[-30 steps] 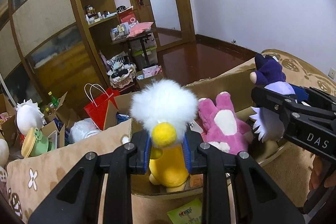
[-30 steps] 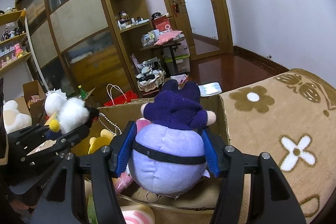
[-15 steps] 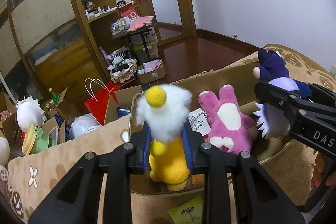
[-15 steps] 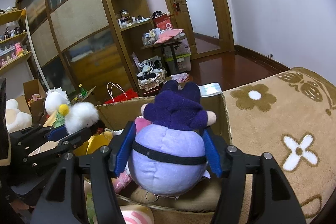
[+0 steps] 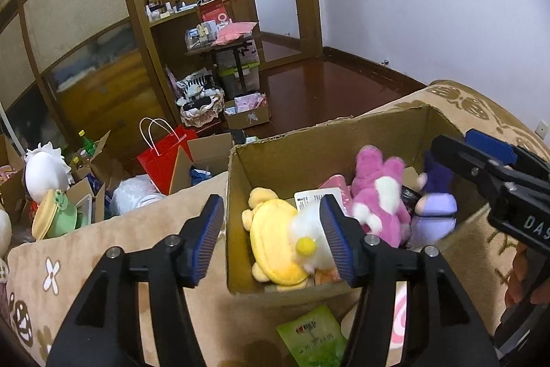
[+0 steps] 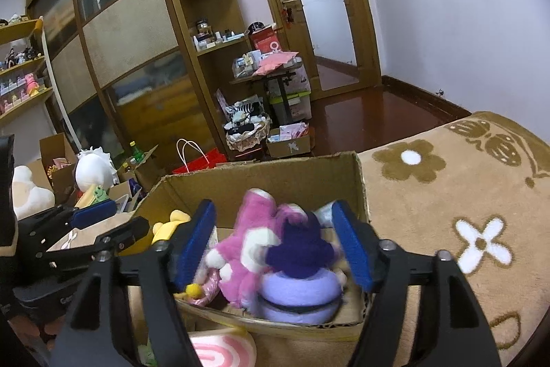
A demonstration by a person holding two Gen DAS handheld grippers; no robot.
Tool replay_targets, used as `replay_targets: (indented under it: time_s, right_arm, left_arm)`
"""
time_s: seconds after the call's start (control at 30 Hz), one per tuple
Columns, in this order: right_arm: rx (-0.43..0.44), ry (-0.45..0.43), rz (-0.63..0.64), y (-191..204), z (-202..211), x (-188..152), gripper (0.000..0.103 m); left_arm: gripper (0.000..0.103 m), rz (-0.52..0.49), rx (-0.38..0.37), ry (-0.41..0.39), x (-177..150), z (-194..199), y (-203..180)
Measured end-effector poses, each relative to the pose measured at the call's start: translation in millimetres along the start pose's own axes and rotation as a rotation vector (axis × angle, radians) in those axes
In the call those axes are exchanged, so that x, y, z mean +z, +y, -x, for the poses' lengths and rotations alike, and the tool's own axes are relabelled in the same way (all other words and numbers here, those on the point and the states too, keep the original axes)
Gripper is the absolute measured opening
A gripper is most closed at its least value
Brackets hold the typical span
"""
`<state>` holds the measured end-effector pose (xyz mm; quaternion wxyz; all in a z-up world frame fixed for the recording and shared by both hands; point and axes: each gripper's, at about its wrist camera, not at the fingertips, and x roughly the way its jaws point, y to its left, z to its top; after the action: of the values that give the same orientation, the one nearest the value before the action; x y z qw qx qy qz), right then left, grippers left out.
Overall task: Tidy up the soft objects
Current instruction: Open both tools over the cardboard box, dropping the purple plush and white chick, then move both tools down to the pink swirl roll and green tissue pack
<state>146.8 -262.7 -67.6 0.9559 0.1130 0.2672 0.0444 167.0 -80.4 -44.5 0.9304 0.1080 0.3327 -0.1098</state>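
While both tongs hang spread apart and gripping nothing, left tongs (image 5: 271,238) over the cardboard box (image 5: 302,147), yellow duck toy (image 5: 275,239) lying inside below them, right tongs (image 6: 275,245) above the purple doll (image 6: 302,277), pink plush (image 6: 247,243) between the two toys.

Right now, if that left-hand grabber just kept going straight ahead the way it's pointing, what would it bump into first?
Most likely the yellow plush toy lying in the cardboard box. The left gripper is open, aimed at the box's near left corner, so a finger could clip that wall first; depth is unclear.
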Motion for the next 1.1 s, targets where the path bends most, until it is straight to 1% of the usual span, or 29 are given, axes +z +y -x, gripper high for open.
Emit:
replay_targets:
  time_s: [0.03, 0.1, 0.13, 0.2, 0.37, 0.43, 0.53, 0.57, 0.63, 0.7, 0.8, 1.1]
  right_arm:
    - [0.002, -0.005, -0.005, 0.4, 3.5, 0.6, 0.085]
    - [0.005, -0.011, -0.013, 1.2, 10.4, 2.8, 0.093]
    - [0.004, -0.015, -0.017, 2.4, 15.4, 3.5, 0.094]
    - [0.006, -0.017, -0.021, 3.8, 22.9, 5.7, 0.103]
    - [0.01, 0.007, -0.057, 3.7, 35.8, 8.7, 0.103]
    - [0.011, 0.018, -0.072, 1.1, 39.3, 7.9, 0.103]
    - [0.012, 0.03, -0.083, 1.1, 46.2, 4.3, 0.103]
    - [0.011, 0.035, -0.089, 1.3, 48.4, 2.1, 0.103]
    - [0.039, 0.062, -0.1, 0.4, 51.5, -3.8, 0.103]
    - [0.055, 0.087, -0.107, 0.2, 53.1, -9.0, 0.103]
    - [0.056, 0.113, -0.101, 2.9, 54.2, -14.9, 0.103]
    - [0.082, 0.178, -0.084, 15.1, 47.1, -30.5, 0.103]
  left_arm:
    - [0.061, -0.001, -0.001, 0.001, -0.7, 2.9, 0.2]
    - [0.066, -0.006, -0.004, 0.004, -2.0, 9.7, -0.3]
    - [0.069, -0.007, -0.005, 0.002, -3.5, 14.6, 0.0]
    - [0.074, -0.008, -0.004, 0.002, -5.2, 21.9, -0.6]
    - [0.079, -0.015, -0.024, 0.016, -12.8, 41.4, -2.9]
    - [0.087, -0.018, -0.025, 0.02, -16.3, 48.0, -4.4]
    - [0.091, -0.018, -0.024, 0.03, -20.9, 55.7, -6.0]
    - [0.092, -0.005, -0.02, 0.046, -23.0, 57.4, -5.4]
    - [0.097, 0.024, -0.039, 0.075, -25.7, 58.5, -3.3]
    - [0.098, 0.047, -0.057, 0.102, -31.0, 60.7, -0.2]
    - [0.098, 0.051, -0.034, 0.126, -38.1, 62.1, 1.8]
    - [0.098, 0.055, -0.027, 0.201, -52.0, 50.9, 4.6]
